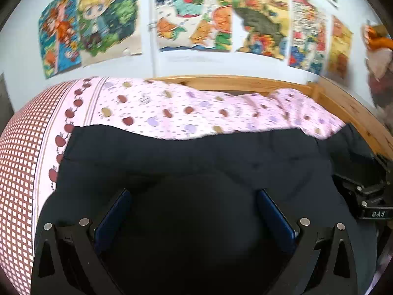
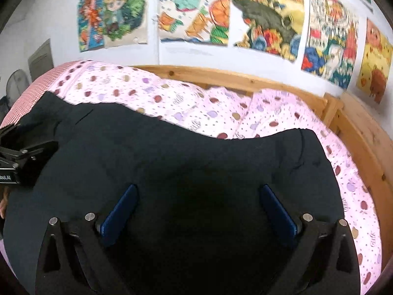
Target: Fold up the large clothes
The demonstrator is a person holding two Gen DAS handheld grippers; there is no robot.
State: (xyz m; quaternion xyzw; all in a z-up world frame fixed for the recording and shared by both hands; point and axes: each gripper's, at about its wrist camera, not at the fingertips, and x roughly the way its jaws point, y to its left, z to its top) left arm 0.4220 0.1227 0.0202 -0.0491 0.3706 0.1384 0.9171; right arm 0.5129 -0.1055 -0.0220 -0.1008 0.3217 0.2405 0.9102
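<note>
A large dark navy garment (image 1: 191,157) lies spread flat on the pink patterned bedsheet (image 1: 157,108); it also fills the right wrist view (image 2: 172,152). My left gripper (image 1: 194,194) hovers just above the garment's left half, jaws wide apart with nothing between the blue pads (image 1: 115,213). My right gripper (image 2: 197,189) hovers above the garment's right half, jaws also wide apart and empty. The right gripper's body shows at the right edge of the left wrist view (image 1: 368,196), and the left gripper's body shows at the left edge of the right wrist view (image 2: 22,157).
A wooden bed frame (image 1: 245,82) runs along the far and right sides of the bed (image 2: 356,132). Colourful posters (image 1: 196,12) cover the white wall behind. A red checked border (image 1: 19,162) edges the sheet on the left.
</note>
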